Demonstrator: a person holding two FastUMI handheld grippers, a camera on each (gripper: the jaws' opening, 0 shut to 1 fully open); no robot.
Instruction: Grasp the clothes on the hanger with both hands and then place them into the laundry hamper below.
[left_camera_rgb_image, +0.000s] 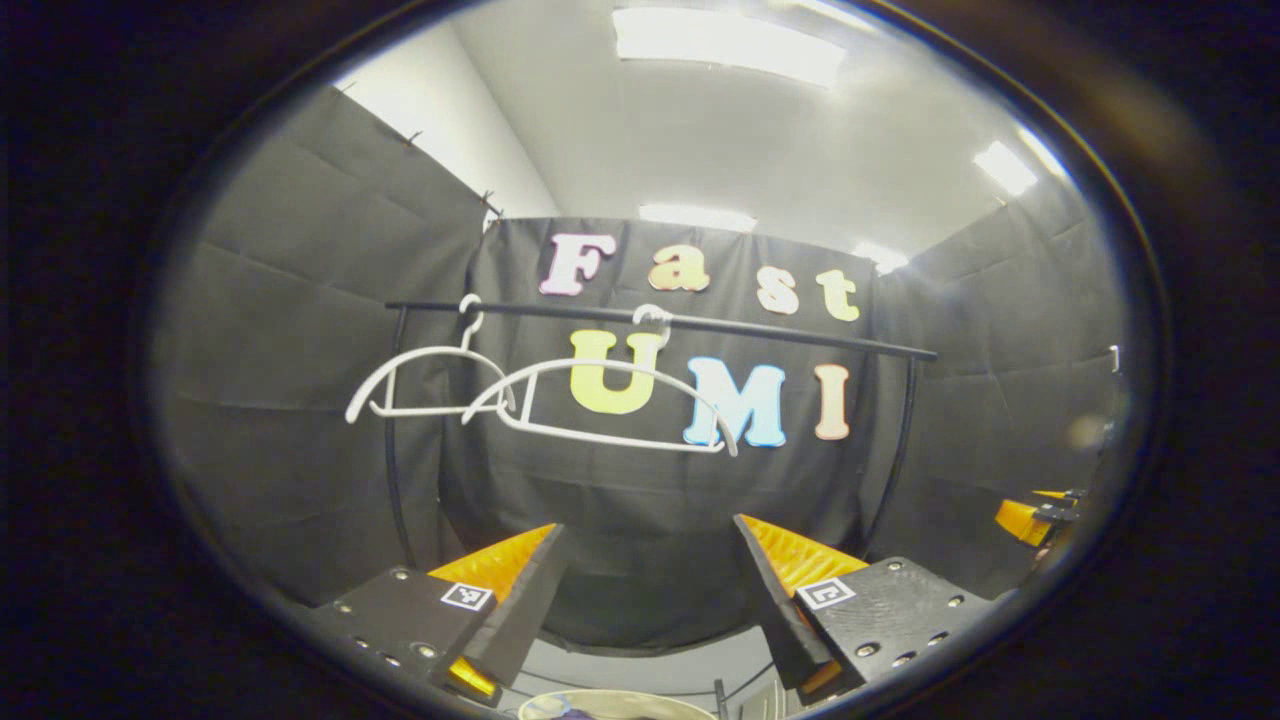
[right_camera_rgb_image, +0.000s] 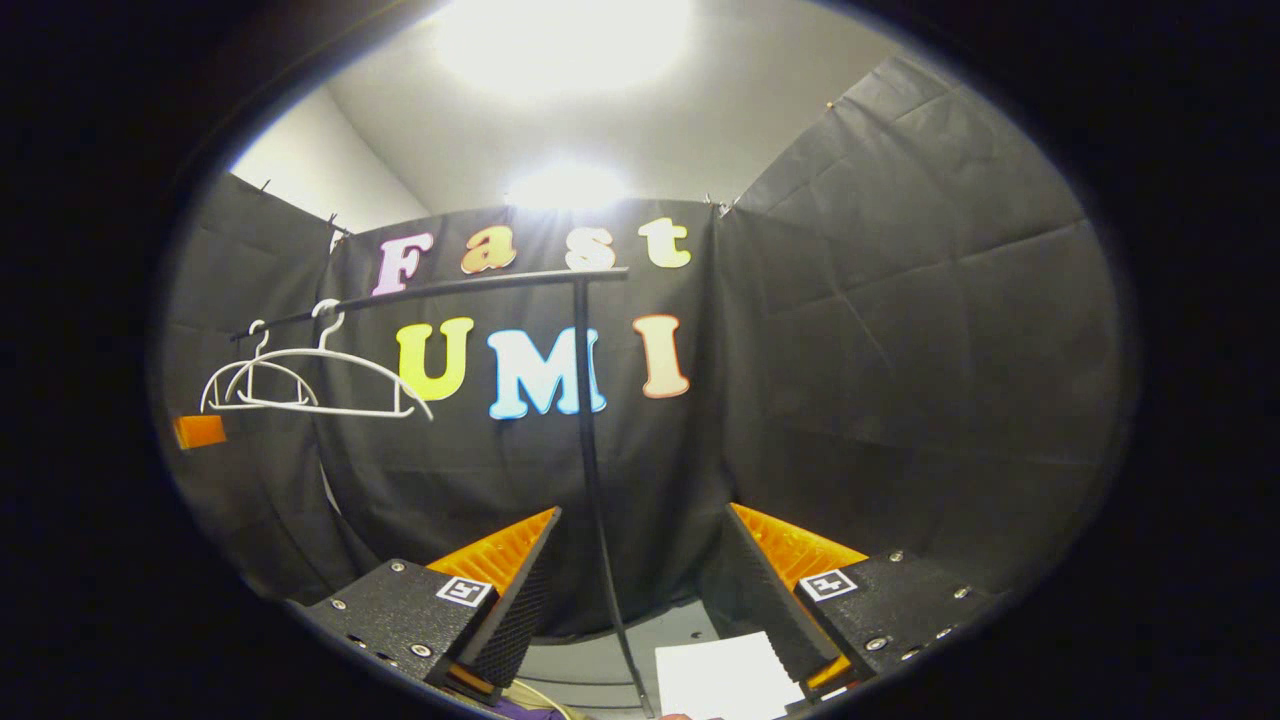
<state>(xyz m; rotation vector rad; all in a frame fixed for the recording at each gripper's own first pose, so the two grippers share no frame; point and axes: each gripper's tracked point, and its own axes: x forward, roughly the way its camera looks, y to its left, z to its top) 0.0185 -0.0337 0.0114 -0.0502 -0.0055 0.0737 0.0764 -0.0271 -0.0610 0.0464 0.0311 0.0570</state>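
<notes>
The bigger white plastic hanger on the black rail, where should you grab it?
Probably the straight bottom bar of the bigger white plastic hanger, coming from the front. It hangs bare from the black rail, and that thin level bar should fit between open fingers of the left gripper.

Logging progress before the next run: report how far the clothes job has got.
Looks nearly done: both white hangers on the black rail hang bare. In hand: nothing; the left gripper and right gripper are open and empty. The hamper rim peeks in below with something inside, unclear what. Left: confirm the clothes are there.
</notes>
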